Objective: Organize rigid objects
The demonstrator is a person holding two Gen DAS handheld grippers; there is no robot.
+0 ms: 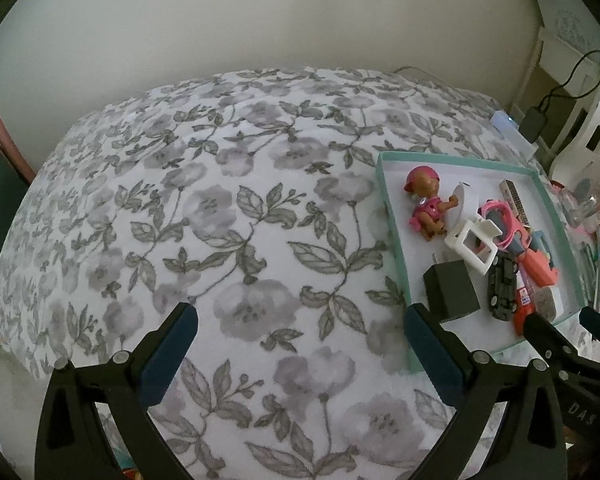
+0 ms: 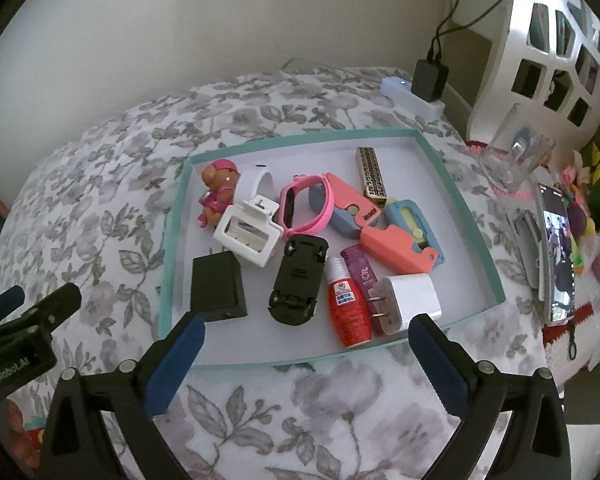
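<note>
I held my right gripper (image 2: 306, 344) with its jaws wide and nothing between them, just short of the near edge of the teal tray (image 2: 172, 240); my left gripper (image 1: 300, 336), equally wide and empty, hung over bare floral bedcover (image 1: 220, 200) off the tray's left side. Inside the tray everything lay bunched: the black charger (image 2: 218, 286) by the near-left corner, the white charger (image 2: 410, 296) and red bottle (image 2: 348, 308) along the near edge, the upturned toy car (image 2: 298, 280) between them, the doll (image 2: 218, 192) at the far-left corner. Whether this was a heap awaiting sorting or the gathered result, I couldn't judge. Any pick there wanted one piece taken squarely, clear of touching neighbours.
</note>
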